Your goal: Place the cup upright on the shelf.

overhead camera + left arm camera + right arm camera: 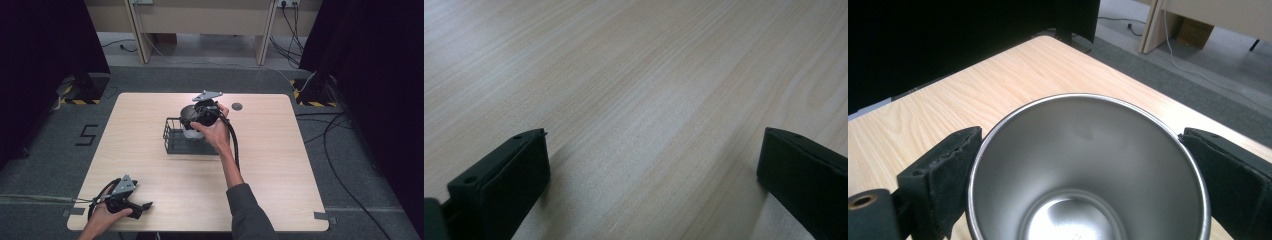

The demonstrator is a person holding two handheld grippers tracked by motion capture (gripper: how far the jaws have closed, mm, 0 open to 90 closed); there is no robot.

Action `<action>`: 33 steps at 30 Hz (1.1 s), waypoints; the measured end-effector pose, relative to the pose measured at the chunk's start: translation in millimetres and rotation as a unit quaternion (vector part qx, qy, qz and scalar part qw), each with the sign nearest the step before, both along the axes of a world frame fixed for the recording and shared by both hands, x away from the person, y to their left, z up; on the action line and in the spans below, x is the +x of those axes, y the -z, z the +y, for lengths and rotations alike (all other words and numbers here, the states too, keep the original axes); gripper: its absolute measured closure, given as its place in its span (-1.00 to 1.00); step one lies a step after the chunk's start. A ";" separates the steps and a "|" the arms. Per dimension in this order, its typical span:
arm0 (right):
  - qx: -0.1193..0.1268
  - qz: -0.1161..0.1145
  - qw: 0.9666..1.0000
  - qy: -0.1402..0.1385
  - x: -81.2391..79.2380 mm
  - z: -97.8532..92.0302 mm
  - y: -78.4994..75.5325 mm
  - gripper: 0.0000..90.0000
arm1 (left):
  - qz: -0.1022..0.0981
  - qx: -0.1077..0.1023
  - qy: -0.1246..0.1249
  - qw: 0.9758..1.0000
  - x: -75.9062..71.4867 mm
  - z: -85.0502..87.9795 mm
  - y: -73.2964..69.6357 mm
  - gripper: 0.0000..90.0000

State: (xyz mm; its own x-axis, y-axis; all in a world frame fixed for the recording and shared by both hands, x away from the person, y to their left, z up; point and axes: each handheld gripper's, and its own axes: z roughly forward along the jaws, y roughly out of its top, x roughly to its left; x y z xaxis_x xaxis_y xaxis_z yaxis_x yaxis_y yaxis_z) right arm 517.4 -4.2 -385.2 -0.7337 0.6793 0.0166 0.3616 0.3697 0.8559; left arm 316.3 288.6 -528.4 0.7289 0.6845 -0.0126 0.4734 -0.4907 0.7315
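Note:
A shiny steel cup (1088, 170) sits between the black jaws of my right gripper (1080, 145), with a pad pressed against each side of its rim and its hollow inside facing the camera. In the high view the right gripper (194, 119) holds the cup (188, 117) over the far right part of a black wire basket (172, 142), the cup's lower end down among the wires. My left gripper (142, 207) lies on the table's near left corner, a hand on it. Its jaws stand wide apart over bare wood, nothing between them (654, 165).
The light wooden table (270, 165) has a small round dark grommet (237, 106) beyond the basket. Cables trail from both grippers. Grey carpet, desk legs and floor cables lie past the far edge, and dark curtains stand at both sides.

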 end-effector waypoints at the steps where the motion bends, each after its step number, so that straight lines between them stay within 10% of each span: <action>1: 0.002 0.002 1.000 0.001 0.5 -0.7 1.6 -0.86 | 0.000 -0.001 -0.001 1.000 0.0 -0.1 0.1 -1.00; 27: 0.005 0.001 1.000 0.007 -1.7 -7.4 15.9 -0.89 | 0.000 -0.001 0.000 1.000 0.0 -0.1 0.1 -1.00; 33: 0.040 -0.005 0.999 0.010 -4.1 -12.3 8.1 -0.62 | 0.000 -0.001 0.000 1.000 0.0 -0.1 0.1 -1.00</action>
State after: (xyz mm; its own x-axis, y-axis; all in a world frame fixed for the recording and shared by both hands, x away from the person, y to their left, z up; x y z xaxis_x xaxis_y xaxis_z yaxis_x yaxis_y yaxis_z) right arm 513.3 -16.5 -393.4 -0.7201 0.6908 0.0650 0.3599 0.2917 0.8862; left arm 316.3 288.5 -528.5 0.7284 0.6850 -0.0135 0.4736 -0.4892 0.7324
